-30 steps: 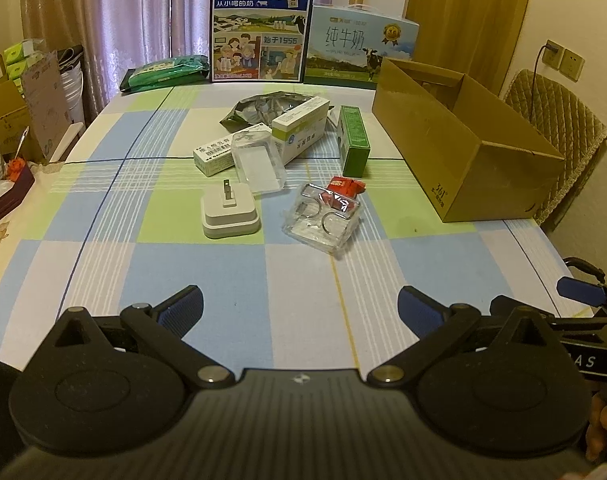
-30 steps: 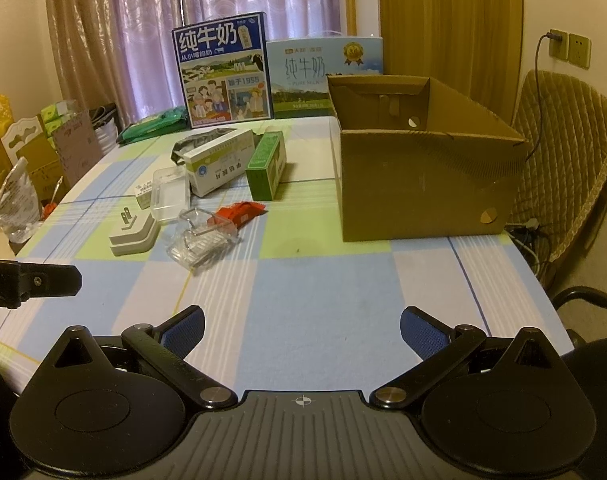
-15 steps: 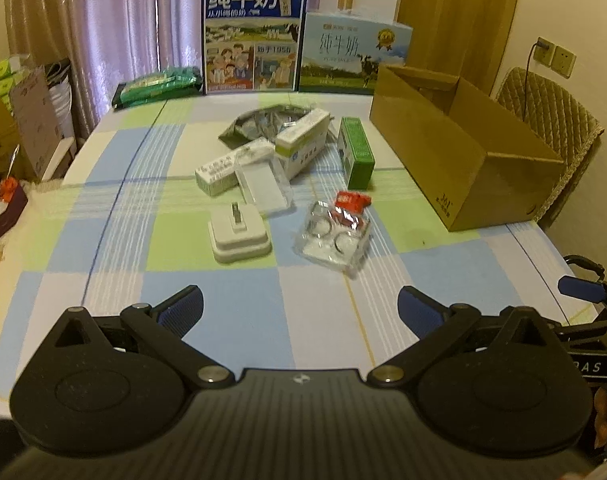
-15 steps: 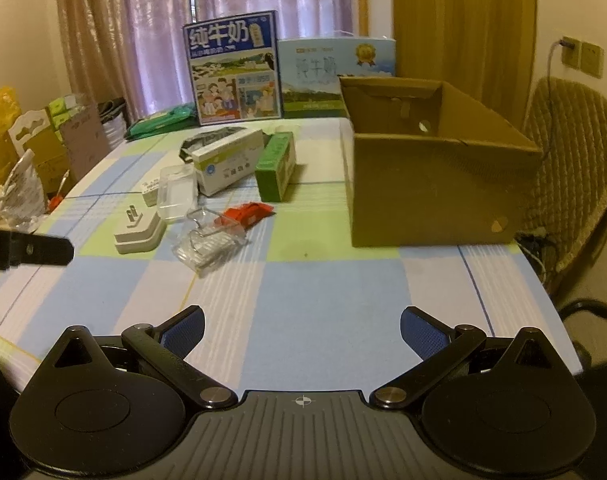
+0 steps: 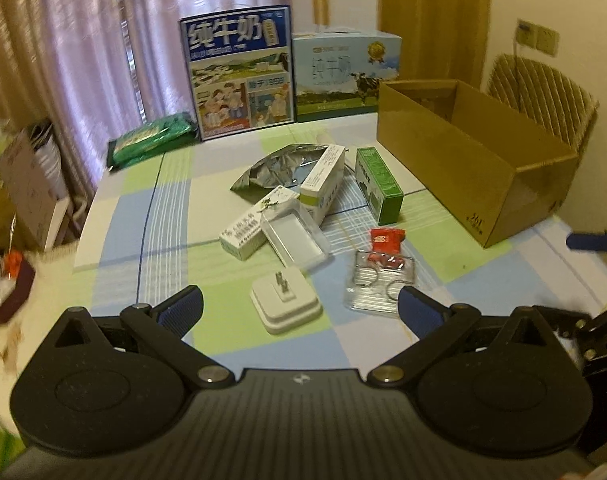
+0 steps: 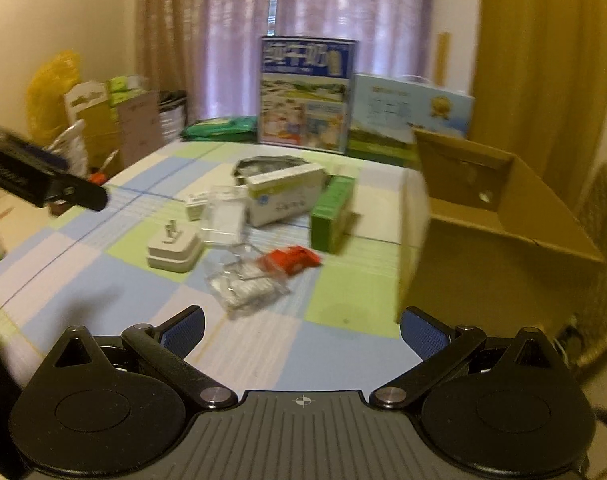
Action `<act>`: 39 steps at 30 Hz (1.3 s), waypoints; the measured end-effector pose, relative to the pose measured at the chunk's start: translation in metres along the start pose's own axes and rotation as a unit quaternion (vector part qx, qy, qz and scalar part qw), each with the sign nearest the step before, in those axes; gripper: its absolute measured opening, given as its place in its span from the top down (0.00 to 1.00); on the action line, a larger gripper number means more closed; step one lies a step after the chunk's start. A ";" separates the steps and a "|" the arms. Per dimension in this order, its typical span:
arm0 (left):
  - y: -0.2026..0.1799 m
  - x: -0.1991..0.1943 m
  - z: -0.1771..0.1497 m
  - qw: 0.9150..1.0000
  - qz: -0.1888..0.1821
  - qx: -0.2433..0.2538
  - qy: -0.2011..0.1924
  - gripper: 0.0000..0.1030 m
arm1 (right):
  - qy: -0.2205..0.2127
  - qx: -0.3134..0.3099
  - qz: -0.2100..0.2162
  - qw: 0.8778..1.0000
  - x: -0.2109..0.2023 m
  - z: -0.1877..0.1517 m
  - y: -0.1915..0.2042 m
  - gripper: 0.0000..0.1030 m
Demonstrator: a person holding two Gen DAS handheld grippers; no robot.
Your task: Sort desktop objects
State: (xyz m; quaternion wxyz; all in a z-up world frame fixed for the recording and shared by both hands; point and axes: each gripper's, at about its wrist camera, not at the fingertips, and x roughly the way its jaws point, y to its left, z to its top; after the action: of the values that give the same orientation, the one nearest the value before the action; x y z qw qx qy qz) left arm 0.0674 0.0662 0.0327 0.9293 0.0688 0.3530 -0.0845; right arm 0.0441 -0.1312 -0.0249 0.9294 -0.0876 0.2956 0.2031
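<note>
both claws hang above the near end of a checked tablecloth point(image 5: 119, 232) with nothing between their fingers: the left gripper point(image 5: 300, 308) has its blue pads spread wide, and the right gripper point(image 6: 302, 327) is spread just as wide. the clutter sits mid-table: a white charger dock point(image 5: 286, 299) nearest, a clear plastic keyring case point(image 5: 381, 285) beside it with a red candy wrapper point(image 5: 386, 239) touching its far edge, an empty clear tray point(image 5: 296, 238) leaning on a long white medicine box point(image 5: 252, 227), a white-and-green medicine box point(image 5: 322, 184) over a crumpled foil bag point(image 5: 279, 170), and a green carton point(image 5: 378, 183) standing apart to the right. their small print is too blurred to read. an open cardboard box point(image 5: 463, 168) lies at the right, "361" printed at its near corner. at the far edge stand a blue milk carton point(image 5: 239, 72) reading "纯牛奶" and a pale blue milk gift box point(image 5: 345, 72).
</note>
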 end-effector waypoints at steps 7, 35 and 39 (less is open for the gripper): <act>0.013 0.034 -0.001 0.995 -0.029 0.099 -0.005 0.01 | 0.018 -0.019 0.028 0.999 0.029 0.010 0.004 0.02; 0.035 0.172 -0.017 0.953 -0.173 0.236 0.081 0.18 | 0.084 -0.103 0.128 0.983 0.160 0.027 0.007 0.14; 0.040 0.175 -0.015 0.958 -0.178 0.209 0.085 0.24 | 0.091 -0.103 0.131 0.982 0.167 0.026 0.006 0.26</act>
State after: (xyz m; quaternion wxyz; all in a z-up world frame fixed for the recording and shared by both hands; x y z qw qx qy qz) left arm 0.1948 0.0895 -0.0930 0.8307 0.2049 0.4113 -0.3143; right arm 0.1787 -0.0636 -0.1018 0.8499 -0.1616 0.3650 0.3439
